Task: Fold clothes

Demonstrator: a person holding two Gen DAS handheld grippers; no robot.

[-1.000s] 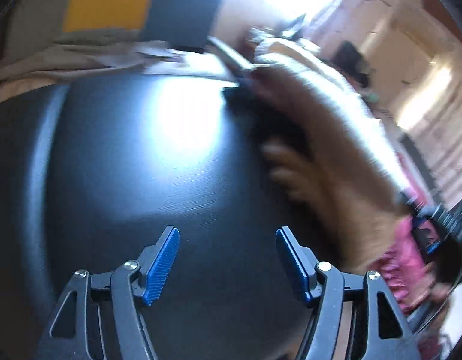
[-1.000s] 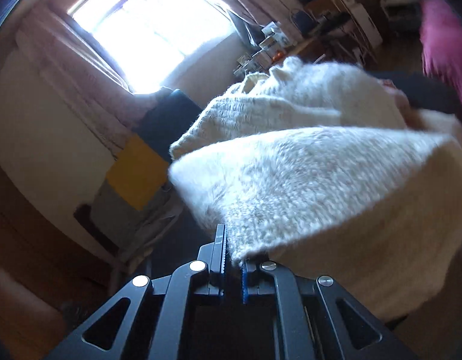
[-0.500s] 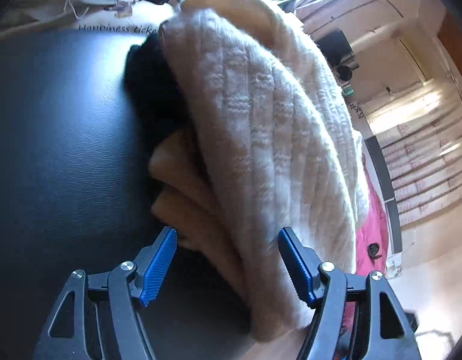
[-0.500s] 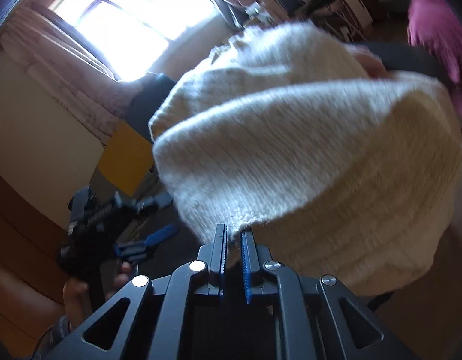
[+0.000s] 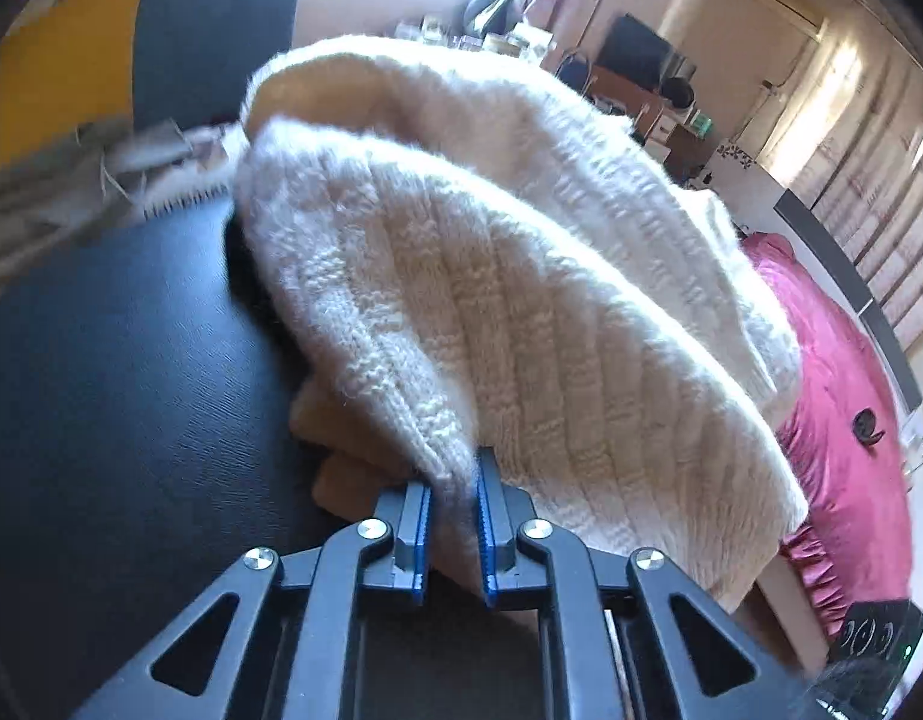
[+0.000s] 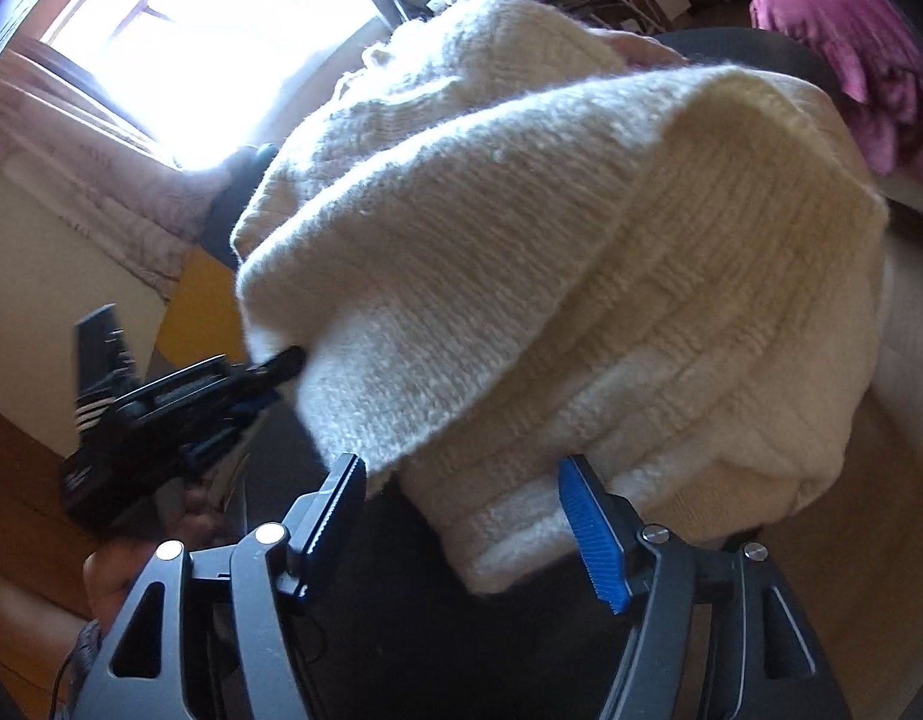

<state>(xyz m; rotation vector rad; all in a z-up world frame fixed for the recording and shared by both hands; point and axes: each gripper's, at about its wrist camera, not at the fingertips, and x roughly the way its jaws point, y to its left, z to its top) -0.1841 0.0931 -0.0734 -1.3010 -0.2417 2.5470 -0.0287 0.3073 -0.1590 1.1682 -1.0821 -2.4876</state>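
My left hand-held gripper (image 5: 452,495) is pinching a fold of the cream knitted sweater (image 5: 521,300), its blue pads (image 5: 423,531) drawn in narrow with the wool squeezed between them. The sweater is lying bunched and doubled over on the black bench (image 5: 119,372), one thick layer draping over another, with a tan layer showing underneath at its near edge. My right hand-held gripper (image 6: 461,516) is standing wide, gripping nothing; the sweater's ribbed hem (image 6: 521,534) is sitting between its spread fingers (image 6: 587,522), and I cannot tell whether either pad is touching it. In the right wrist view I am seeing the left hand-held gripper (image 6: 287,363) biting the sweater's far edge, with a person's hand (image 6: 119,570) below it. A pink bedspread (image 5: 839,420) is lying beyond the bench to the right.
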